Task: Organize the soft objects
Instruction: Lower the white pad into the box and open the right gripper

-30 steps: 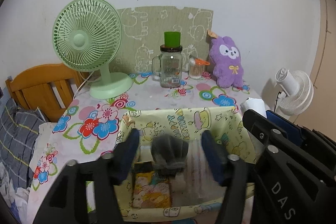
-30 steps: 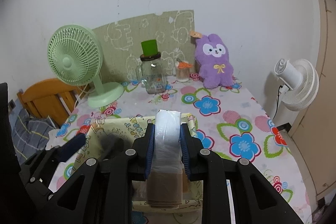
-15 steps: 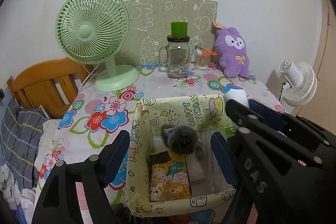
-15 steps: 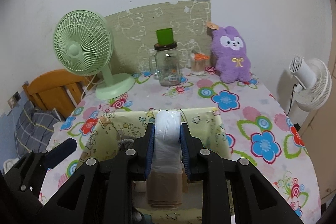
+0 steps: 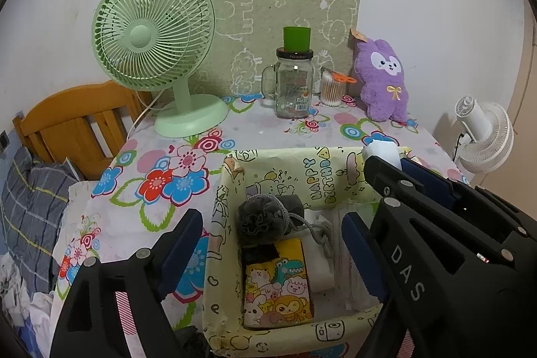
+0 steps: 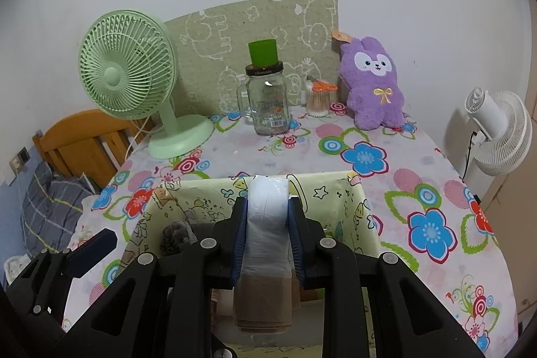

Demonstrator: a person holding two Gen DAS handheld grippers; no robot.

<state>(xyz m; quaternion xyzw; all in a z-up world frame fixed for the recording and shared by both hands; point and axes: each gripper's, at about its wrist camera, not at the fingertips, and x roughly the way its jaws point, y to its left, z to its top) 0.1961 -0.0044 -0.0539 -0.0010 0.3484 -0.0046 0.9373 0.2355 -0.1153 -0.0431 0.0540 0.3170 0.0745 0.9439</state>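
Left gripper [image 5: 272, 244] wide open, fingers spread, nothing between the blue pads [image 5: 183, 244], angled down and forward. Right gripper [image 6: 267, 234] closed, both pads pressing a white plastic-wrapped pack [image 6: 268, 223] between them, sitting just right of the left gripper.

A: Any writing here?
B: "HAPPY BIRTHDAY" runs along the yellow cartoon box's [image 5: 322, 176] inner wall, centre right of the frame.
A: Anything else?
B: "DAS" on the right claw's [image 5: 382, 156] black body, lower right.
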